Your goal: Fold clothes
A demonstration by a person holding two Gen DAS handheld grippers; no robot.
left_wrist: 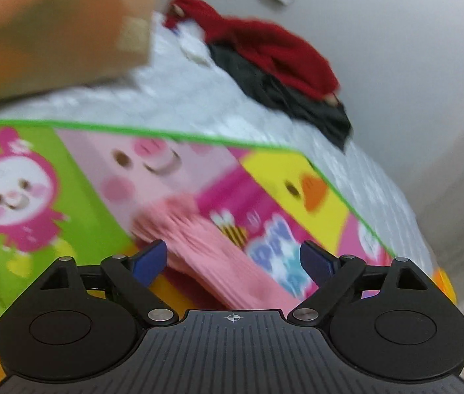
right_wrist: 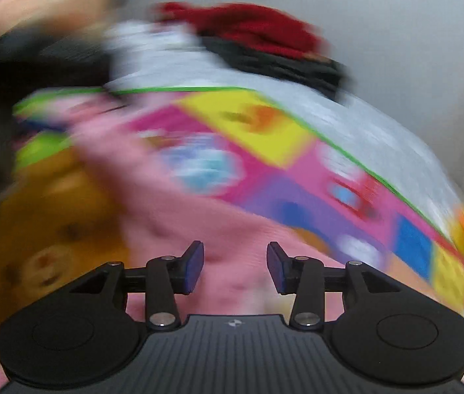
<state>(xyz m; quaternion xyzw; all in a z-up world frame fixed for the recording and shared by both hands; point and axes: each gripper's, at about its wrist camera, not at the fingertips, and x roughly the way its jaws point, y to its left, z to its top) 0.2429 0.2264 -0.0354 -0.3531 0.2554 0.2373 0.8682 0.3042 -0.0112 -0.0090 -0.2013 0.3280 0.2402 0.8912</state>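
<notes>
Cartoon play mat point(left_wrist: 67, 170) on bed; pink garment point(left_wrist: 205, 249) lies between left gripper point(left_wrist: 233, 259) fingers, under right gripper point(right_wrist: 235, 267); both spread, gripping nothing

The ribbed pink knitted garment point(left_wrist: 205, 246) is plain pale pink in both views point(right_wrist: 199, 229). Beneath it, the cartoon-printed play mat point(left_wrist: 67, 180) carries blocks of lime green, pink, yellow, magenta and orange, edged in bright green, with a pink-hooded character, a pink pig face, a yellow duck with an orange bill and a striped bee. The right view's mat point(right_wrist: 297, 164) adds purple and blue squares. The quilted bed cover point(left_wrist: 199, 98) is white. On it lie a crumpled dark red garment point(left_wrist: 265, 42) and a dark grey-black garment point(left_wrist: 297, 98). A brown cardboard box point(left_wrist: 51, 32) shows plain tan. Each claw has blue pads point(left_wrist: 151, 261) on black arms.
</notes>
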